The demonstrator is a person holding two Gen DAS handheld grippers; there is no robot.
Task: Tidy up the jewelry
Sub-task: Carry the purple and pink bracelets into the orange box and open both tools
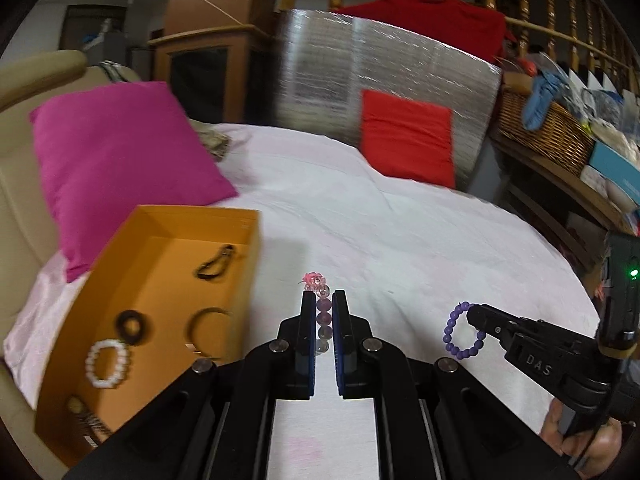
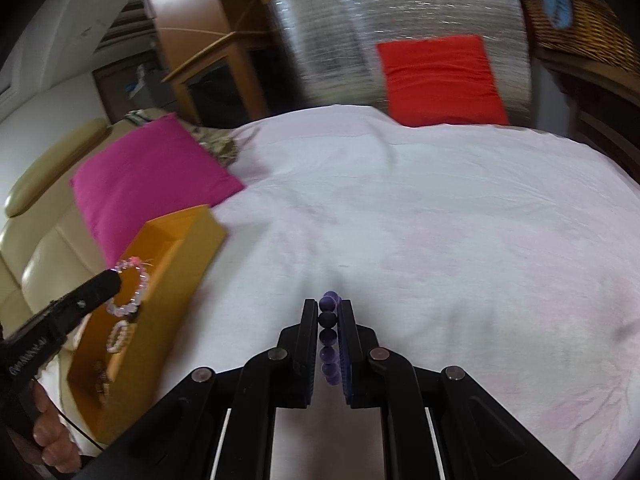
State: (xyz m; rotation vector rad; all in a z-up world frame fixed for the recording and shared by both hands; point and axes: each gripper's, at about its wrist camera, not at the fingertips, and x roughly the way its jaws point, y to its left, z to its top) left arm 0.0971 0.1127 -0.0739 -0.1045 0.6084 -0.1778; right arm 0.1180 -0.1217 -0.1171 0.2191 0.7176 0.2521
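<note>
My left gripper (image 1: 323, 300) is shut on a pink and clear bead bracelet (image 1: 322, 318), held above the white sheet just right of the orange box (image 1: 160, 220). From the right wrist view the same left gripper (image 2: 114, 278) carries that pink bracelet (image 2: 136, 292) over the orange box (image 2: 188, 240). My right gripper (image 2: 329, 308) is shut on a purple bead bracelet (image 2: 329, 340); in the left wrist view the right gripper (image 1: 470, 314) holds the purple bracelet (image 1: 460, 334) as a hanging ring. Inside the box lie a white bead bracelet (image 1: 108, 364), a dark ring (image 1: 134, 326), a dark bangle (image 1: 208, 326) and a black band (image 1: 214, 266).
A magenta pillow (image 1: 116, 164) lies behind the box, against a beige armchair (image 1: 20, 208). A red pillow (image 1: 408, 138) leans on a silver foil panel (image 1: 380, 80) at the far edge of the white sheet (image 1: 400, 240). A wicker basket (image 1: 540, 128) stands at right.
</note>
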